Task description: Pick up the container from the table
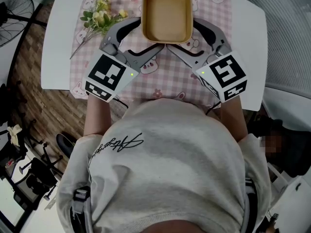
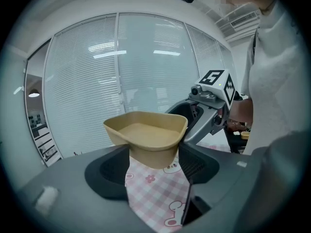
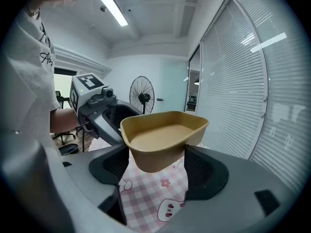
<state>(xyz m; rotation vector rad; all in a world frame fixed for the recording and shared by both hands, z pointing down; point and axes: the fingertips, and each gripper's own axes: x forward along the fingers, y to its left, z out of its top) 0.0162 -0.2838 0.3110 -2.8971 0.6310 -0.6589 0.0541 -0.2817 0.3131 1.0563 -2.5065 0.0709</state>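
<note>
Whereas only the head view shows flowers [image 1: 99, 17] on the cloth [image 1: 165, 72], left gripper [image 2: 153, 165] and right gripper [image 3: 158, 166] views show half-spread jaws clamping the container [image 2: 146, 136].

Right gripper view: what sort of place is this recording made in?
Most likely an office or meeting room: a wall of glass with blinds, a strip light on the ceiling and a standing fan. The container is held over a pink checked cloth.
</note>
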